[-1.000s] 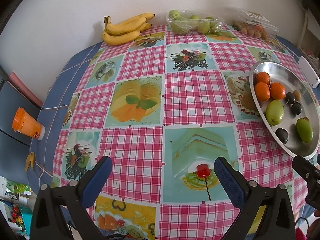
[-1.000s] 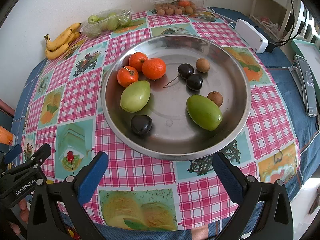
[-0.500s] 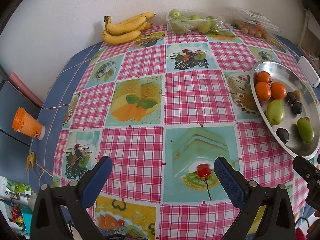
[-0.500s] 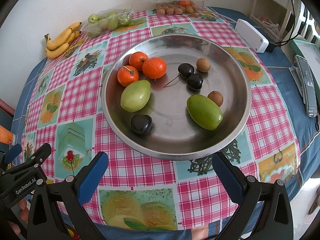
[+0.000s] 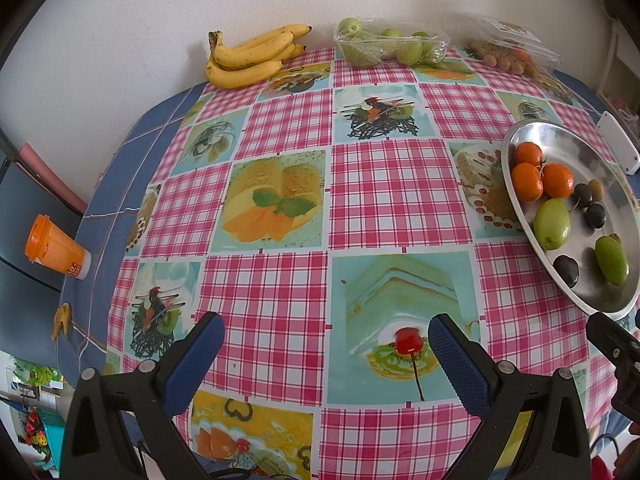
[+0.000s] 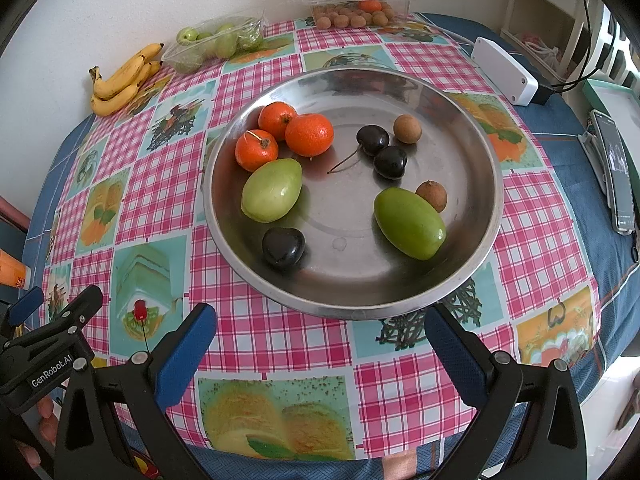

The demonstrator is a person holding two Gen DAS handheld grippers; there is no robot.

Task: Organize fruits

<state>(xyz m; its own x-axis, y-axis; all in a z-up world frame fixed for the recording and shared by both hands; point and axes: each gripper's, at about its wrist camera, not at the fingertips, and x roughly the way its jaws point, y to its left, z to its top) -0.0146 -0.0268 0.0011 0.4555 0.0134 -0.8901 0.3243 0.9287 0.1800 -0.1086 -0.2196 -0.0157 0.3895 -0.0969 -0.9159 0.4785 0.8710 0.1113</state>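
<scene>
Nothing of note has moved since the earlier frames: both grippers hang where they were above the near edge of the table, and every fruit lies as before. From the right wrist view, the right gripper [image 6: 320,344] has its blue-padded fingers spread wide with nothing between them, just short of the near rim of the steel plate [image 6: 486,184]. The left gripper [image 5: 326,350] is spread just as wide and empty, over the checked tablecloth [image 5: 380,184] to the left of the plate. On the plate, three glossy orange mandarins [image 6: 308,134] cluster touching one another at the far left; just near of them lies a pale green oval fruit [image 6: 272,190], and near of that a dark, shiny cherry [image 6: 283,246]. Two more dark cherries [image 6: 380,150] sit touching at the middle, one with a thin stem trailing left. A round tan longan [image 6: 407,129] lies just right of them, and a second one [image 6: 432,195] touches the far end of a deeper green oval fruit [image 6: 409,223] on the right. At the far edge of the table, against the wall, are a bunch of yellow bananas [image 5: 252,56], a clear tray of green fruit [image 5: 390,44] and a clear lidded box of longans [image 6: 358,6].
</scene>
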